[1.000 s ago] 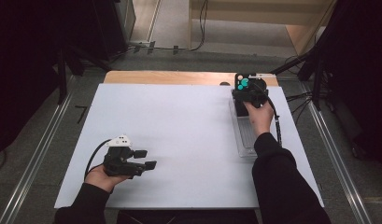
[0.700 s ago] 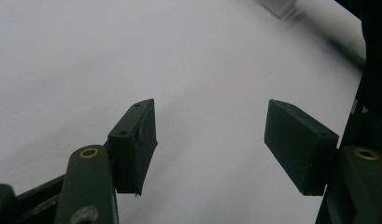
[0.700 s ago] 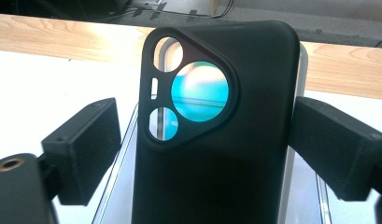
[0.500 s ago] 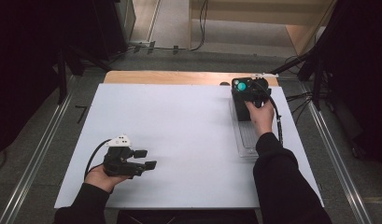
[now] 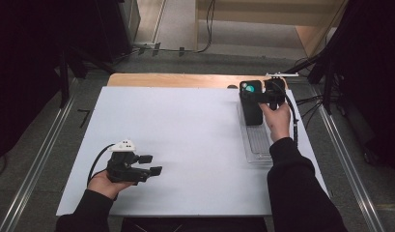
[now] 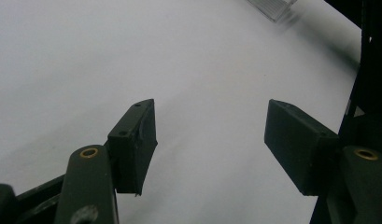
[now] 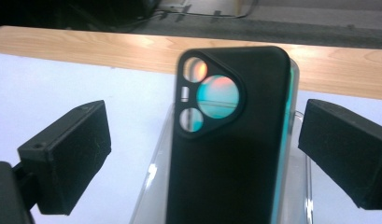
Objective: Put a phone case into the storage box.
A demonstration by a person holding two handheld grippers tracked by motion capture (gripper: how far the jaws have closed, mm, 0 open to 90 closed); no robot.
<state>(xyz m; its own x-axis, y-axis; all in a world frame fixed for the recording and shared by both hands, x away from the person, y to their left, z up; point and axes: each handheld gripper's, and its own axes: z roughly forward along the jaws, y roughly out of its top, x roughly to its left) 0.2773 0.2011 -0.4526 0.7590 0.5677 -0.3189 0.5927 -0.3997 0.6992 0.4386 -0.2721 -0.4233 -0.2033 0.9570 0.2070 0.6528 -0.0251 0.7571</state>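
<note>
A black phone case (image 7: pixel 226 163) with a three-hole camera cutout stands tilted up from a clear plastic tray (image 7: pixel 149 186). My right gripper (image 7: pixel 205 140) has just been opening. The case sits between its jaws: the left pad is well clear of it and the right pad is close to its edge. From above, the case (image 5: pixel 252 111) is at the far end of the tray (image 5: pixel 260 142), with my right gripper (image 5: pixel 255 96) at its top. My left gripper (image 5: pixel 154 164) rests low at the near left, open, with nothing between its jaws (image 6: pixel 209 140).
A white sheet (image 5: pixel 185 125) covers the table, with a wooden strip (image 5: pixel 176 79) along the far edge. Dark stands and cables surround the table, and a cable (image 5: pixel 294 116) trails from the right gripper.
The right gripper has risen slightly at the case's top end and its jaws stand wider. The left hand and its gripper have not moved.
</note>
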